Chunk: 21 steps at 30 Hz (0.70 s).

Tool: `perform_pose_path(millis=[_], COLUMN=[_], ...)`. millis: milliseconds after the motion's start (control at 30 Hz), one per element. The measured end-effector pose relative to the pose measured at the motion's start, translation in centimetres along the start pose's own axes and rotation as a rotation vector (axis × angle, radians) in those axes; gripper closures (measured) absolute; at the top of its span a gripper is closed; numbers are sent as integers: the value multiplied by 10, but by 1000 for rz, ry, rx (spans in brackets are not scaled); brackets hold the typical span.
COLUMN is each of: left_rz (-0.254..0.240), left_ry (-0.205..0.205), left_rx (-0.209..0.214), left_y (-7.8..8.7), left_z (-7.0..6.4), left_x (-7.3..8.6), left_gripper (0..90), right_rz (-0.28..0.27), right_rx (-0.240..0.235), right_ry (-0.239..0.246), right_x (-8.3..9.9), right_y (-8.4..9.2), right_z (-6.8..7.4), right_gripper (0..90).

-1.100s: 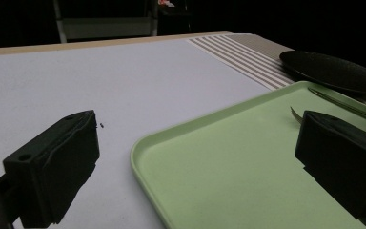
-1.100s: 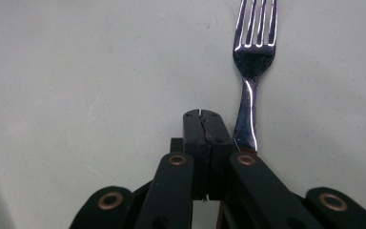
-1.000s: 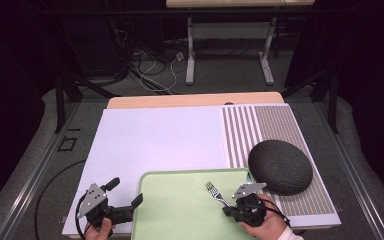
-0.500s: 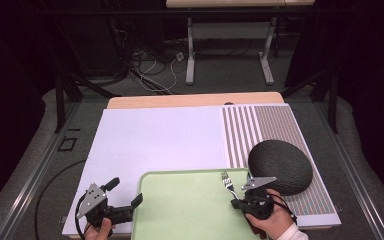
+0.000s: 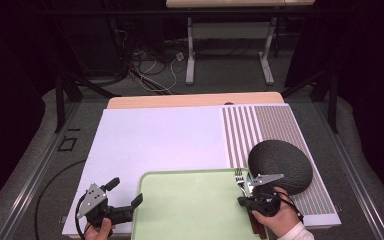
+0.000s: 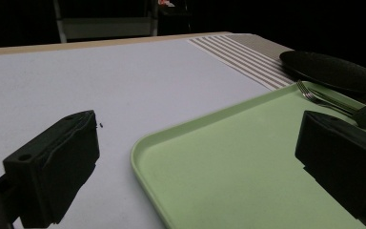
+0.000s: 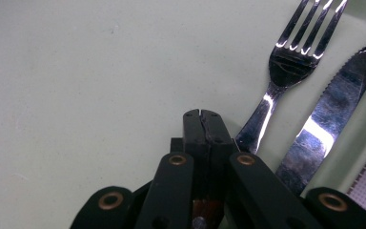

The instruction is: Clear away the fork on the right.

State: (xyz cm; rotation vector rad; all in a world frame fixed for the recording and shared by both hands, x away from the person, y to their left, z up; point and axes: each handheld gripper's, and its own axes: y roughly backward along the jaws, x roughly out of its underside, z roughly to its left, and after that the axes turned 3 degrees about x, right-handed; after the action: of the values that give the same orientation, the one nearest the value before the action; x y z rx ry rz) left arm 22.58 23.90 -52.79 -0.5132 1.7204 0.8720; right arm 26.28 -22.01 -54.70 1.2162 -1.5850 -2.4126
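**One fork, one knife, one tray, one dark plate**

On the table lie a single green tray (image 5: 190, 210), one fork (image 7: 286, 67), one serrated knife (image 7: 331, 112) and one dark round plate (image 5: 280, 165), which sits just beyond the tray's right edge on a white mat (image 5: 160, 140) with a striped end.

The right gripper (image 7: 203, 114) has its jaws pressed together with nothing between them (a thin seam is all that shows at the tips); they hover over the tray just beside the fork's handle.

The left gripper (image 6: 195, 157) has its jaws wide apart, one over the mat and one over the tray, straddling the tray's near left corner and holding nothing.

The tray holds the fork and the knife, side by side along its right rim.
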Motion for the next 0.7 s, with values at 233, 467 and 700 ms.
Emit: perform_pose_path(millis=[233, 467, 700], left_rz=[0, 1, 1], left_ry=[-2, -3, -3], left_rx=[1, 0, 0], left_y=[0, 0, 0], left_z=[0, 0, 0], left_x=[0, 0, 0], left_gripper=[10, 11, 11], right_rz=[-3, -9, 0], right_rx=[0, 1, -2], right_ry=[-13, -17, -22], right_x=[0, 1, 1], right_y=[0, 0, 1], right_z=[0, -1, -2], right_gripper=[900, 900, 900])
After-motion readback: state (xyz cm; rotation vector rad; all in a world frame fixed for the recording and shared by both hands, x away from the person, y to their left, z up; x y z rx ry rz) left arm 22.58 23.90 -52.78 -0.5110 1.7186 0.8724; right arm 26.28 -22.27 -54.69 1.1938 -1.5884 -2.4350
